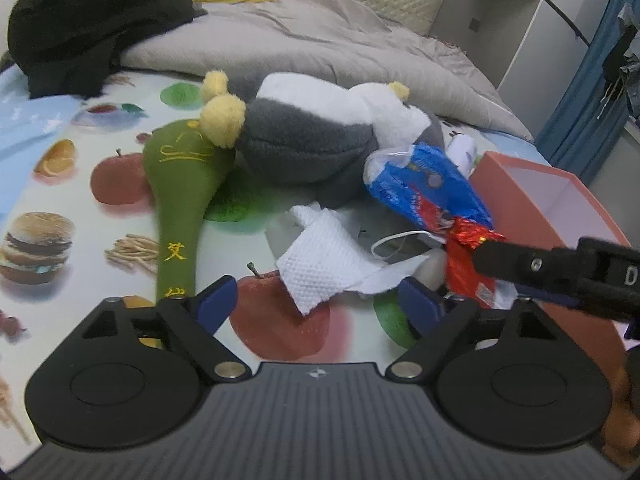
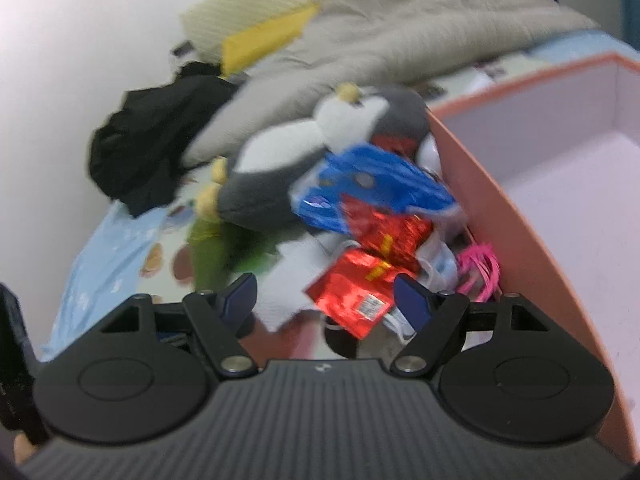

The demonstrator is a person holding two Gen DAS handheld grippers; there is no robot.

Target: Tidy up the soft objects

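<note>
From the left wrist camera, the left claw (image 1: pixel 316 300) hangs over a bed (image 1: pixel 52 168) spread with a sheet printed with fruit and burgers. Its blue-padded jaws stand apart with nothing pressed between them; a crumpled white paper towel (image 1: pixel 324 268) lies on the sheet just ahead, its near corner reaching in between the tips. To the left of the towel lies a green plush stick (image 1: pixel 180 200) with yellow embroidery, its head touching a grey and white plush penguin (image 1: pixel 316 132) that lies on its side in the middle of the bed. To the right of the penguin is a blue plastic wrapper (image 1: pixel 428 188), and below it a red foil packet (image 1: pixel 464 268), both beside the orange wall of an open box (image 1: pixel 532 200) at the right edge of the bed. The right claw's black finger (image 1: pixel 532 266) reaches in from the right across the box wall, its tip at the red foil. A black garment (image 1: pixel 88 24) and a grey quilt (image 1: pixel 320 40) lie at the far end.

From the right wrist camera, which is blurred, the right claw (image 2: pixel 324 300) has its jaws apart, and the red foil packet (image 2: pixel 360 292) lies between the tips; whether a pad touches it I cannot tell. Beyond it sit the blue plastic wrapper (image 2: pixel 376 180) and the plush penguin (image 2: pixel 320 148). A pink stringy bundle (image 2: pixel 480 268) lies against the box (image 2: pixel 480 200) wall.
</note>
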